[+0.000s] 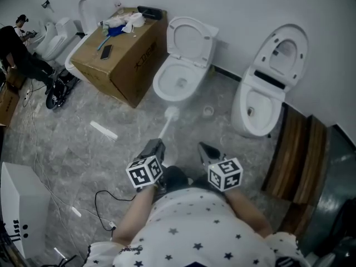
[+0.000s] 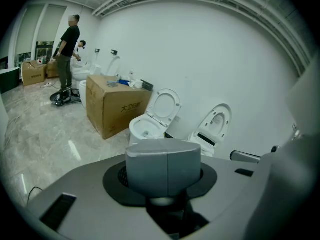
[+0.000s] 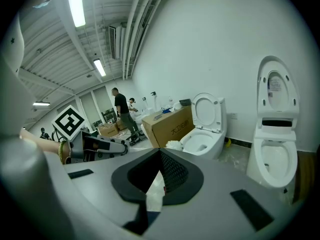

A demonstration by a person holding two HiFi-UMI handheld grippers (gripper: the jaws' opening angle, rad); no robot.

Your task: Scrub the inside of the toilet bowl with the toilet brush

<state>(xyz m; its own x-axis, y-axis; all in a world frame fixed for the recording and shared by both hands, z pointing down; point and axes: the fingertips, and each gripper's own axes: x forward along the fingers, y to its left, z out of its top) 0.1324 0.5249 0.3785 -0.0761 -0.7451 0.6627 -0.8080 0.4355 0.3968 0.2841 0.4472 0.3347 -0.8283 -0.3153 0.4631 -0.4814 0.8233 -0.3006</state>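
A white toilet (image 1: 160, 78) with its lid up stands on the floor ahead of me, also seen in the left gripper view (image 2: 144, 128) and the right gripper view (image 3: 206, 140). My left gripper (image 1: 156, 146) is shut on the toilet brush handle (image 1: 165, 128). Its white brush head (image 1: 171, 114) hangs just short of the bowl's front, outside it. In the left gripper view the grey handle end (image 2: 162, 165) fills the space between the jaws. My right gripper (image 1: 205, 148) is shut on nothing, to the right of the brush. From it I see the brush head (image 3: 175, 145).
A cardboard box (image 1: 119, 54) with small items on top stands left of the toilet. A second white toilet (image 1: 258, 102) stands to the right, with wooden slats (image 1: 295, 154) beyond it. A floor drain (image 1: 208, 111), a white strip (image 1: 104, 130) and a cable (image 1: 103, 202) lie on the floor. A person (image 1: 16, 49) stands far left.
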